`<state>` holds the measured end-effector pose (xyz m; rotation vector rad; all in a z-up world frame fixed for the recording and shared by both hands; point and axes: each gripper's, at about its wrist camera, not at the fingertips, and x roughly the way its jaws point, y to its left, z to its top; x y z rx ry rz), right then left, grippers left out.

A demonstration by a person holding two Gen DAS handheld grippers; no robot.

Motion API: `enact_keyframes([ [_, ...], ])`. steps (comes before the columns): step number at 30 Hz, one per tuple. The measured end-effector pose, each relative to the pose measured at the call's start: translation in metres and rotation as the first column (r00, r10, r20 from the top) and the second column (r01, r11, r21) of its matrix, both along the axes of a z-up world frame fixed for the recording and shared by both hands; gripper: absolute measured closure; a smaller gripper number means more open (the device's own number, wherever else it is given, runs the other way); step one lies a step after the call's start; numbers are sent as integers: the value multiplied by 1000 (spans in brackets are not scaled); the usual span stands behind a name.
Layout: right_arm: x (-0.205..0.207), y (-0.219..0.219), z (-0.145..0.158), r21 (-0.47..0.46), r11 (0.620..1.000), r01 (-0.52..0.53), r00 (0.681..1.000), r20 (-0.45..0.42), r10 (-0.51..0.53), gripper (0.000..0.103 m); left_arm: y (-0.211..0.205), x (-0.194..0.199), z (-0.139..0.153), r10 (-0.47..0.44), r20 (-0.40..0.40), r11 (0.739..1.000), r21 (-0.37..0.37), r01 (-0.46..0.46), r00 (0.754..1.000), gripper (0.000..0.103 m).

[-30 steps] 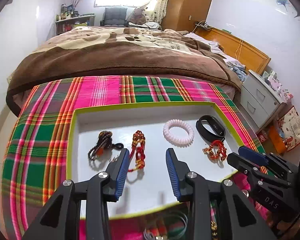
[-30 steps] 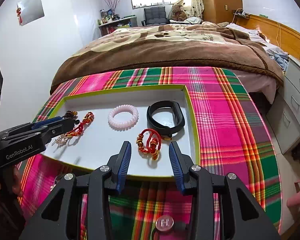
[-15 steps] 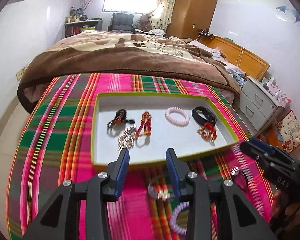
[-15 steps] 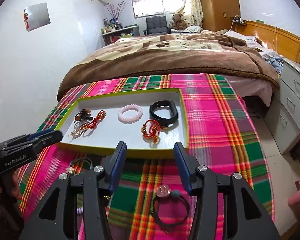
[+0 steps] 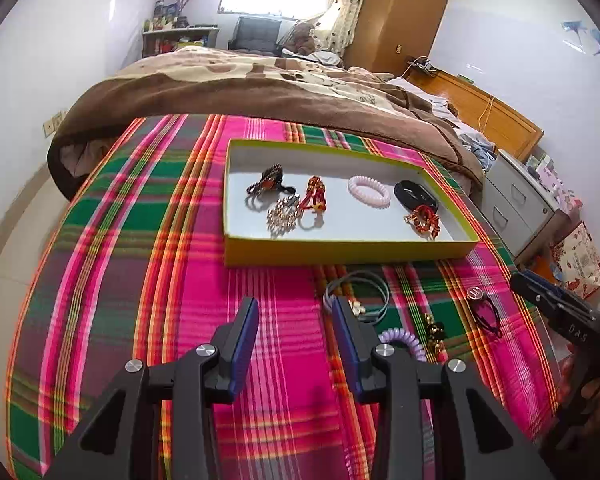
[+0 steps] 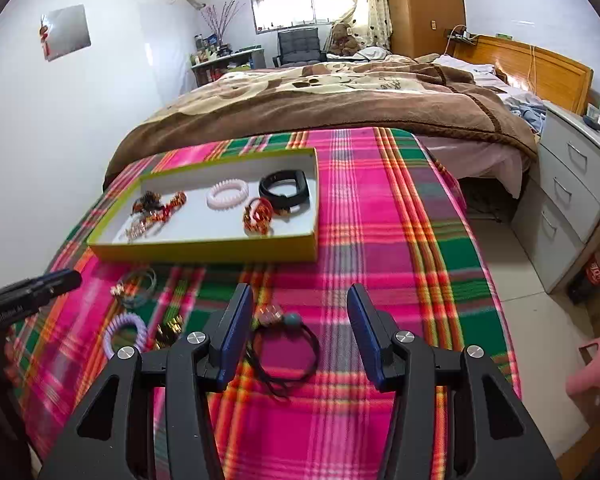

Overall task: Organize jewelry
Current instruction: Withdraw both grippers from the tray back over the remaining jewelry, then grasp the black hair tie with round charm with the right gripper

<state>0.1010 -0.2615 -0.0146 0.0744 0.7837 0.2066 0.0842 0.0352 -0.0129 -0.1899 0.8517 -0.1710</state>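
A shallow tray [image 5: 340, 249] [image 6: 204, 251] with a yellow-green rim lies on the plaid cloth. It holds several pieces, among them a pink coil bracelet [image 5: 369, 191], a black band [image 5: 414, 194] and a red knotted bracelet [image 5: 424, 218]. Loose on the cloth in front of it are grey bangles [image 6: 140, 280], a lilac coil tie [image 5: 404, 338] [image 6: 126, 330] and a black cord tie with a teal bead [image 6: 294, 319]. My left gripper [image 5: 296, 312] hovers open and empty over bare cloth, left of the bangles. My right gripper [image 6: 300, 300] is wide open, with the black cord tie below and between its fingers, untouched.
Behind the cloth-covered table a bed with a brown blanket [image 5: 260, 96] fills the room. White drawers [image 6: 572, 196] and a pink stool [image 6: 598, 364] stand on the tiled floor to the right. Small gold and black pieces [image 5: 434, 330] lie beside the lilac tie.
Both grippers have drawn back from above the tray to the cloth in front of it. The right jaws have spread wider. The loose pieces on the cloth have come into view.
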Motion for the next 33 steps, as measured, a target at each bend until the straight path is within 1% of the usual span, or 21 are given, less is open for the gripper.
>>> enact_keyframes([
  [4, -4, -5, -12, -5, 1000, -17, 999, -33, 17, 53, 6, -6, -7, 6, -8, 999, -39, -7, 1000, 65],
  [6, -4, -4, -17, -28, 999, -32, 998, -49, 31, 53, 7, -8, -11, 10, -19, 999, -34, -11, 1000, 65],
  [8, 1, 0, -23, -40, 998, -53, 996, -70, 50, 53, 6, -11, -15, -1, -27, 999, -45, 0, 1000, 65],
  [10, 5, 3, -25, -26, 997, -70, 995, -75, 68, 53, 5, -13, -17, -16, -30, 998, -56, 14, 999, 65],
  [13, 11, 10, -28, -7, 995, -95, 992, -86, 94, 53, 3, -15, -17, -15, -32, 999, -44, 14, 999, 65],
  [15, 14, 17, -30, -24, 993, -115, 989, -91, 113, 53, 3, -15, -18, -15, -34, 999, -46, 13, 999, 65],
  [17, 19, 21, -32, -40, 992, -117, 988, -102, 113, 53, 3, -15, -17, -20, -33, 998, -52, 18, 999, 65],
  [20, 23, 24, -35, -33, 992, -125, 986, -111, 121, 53, 5, -15, -18, -14, -36, 999, -53, 12, 999, 65],
  [23, 23, 28, -37, -67, 990, -125, 986, -122, 116, 53, 7, -13, -19, -7, -38, 998, -55, 5, 999, 65],
  [32, 24, 31, -38, -96, 988, -122, 986, -123, 110, 53, 5, -10, -23, -9, -48, 999, -48, 7, 999, 65],
  [33, 24, 31, -38, -99, 988, -121, 986, -122, 109, 57, 4, -9, -23, -10, -49, 999, -47, 8, 999, 65],
])
